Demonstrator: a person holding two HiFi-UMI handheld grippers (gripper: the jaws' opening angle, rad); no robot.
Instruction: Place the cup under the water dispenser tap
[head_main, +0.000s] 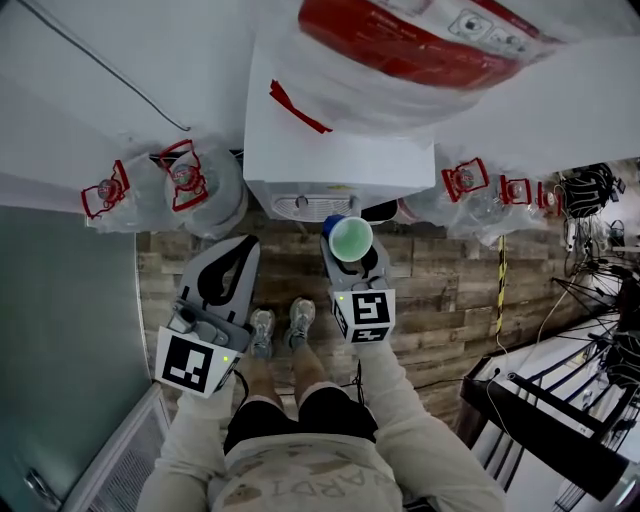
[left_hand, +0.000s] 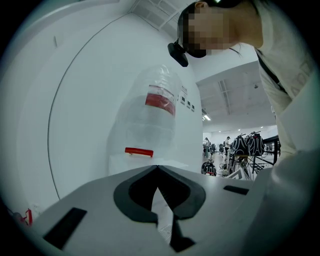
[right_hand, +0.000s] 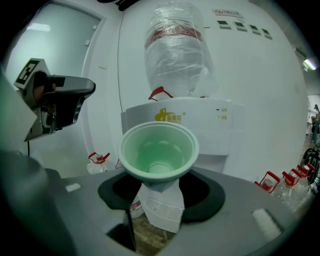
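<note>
Gripping green cup (right_hand: 159, 149) with right gripper (right_hand: 160, 186), jaws spread wide around its lower body, mouth up. Held close in front of white water dispenser (head_main: 335, 150), below its inverted bottle (right_hand: 175, 50). Closed tip to tip on left gripper (left_hand: 158, 170), nothing held

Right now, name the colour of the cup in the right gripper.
The cup is pale green inside, clearest in the right gripper view.

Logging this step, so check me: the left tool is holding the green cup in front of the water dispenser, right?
No, the right tool holds the green cup in front of the water dispenser; the right gripper view shows the cup between its jaws. The left tool holds nothing.
</note>
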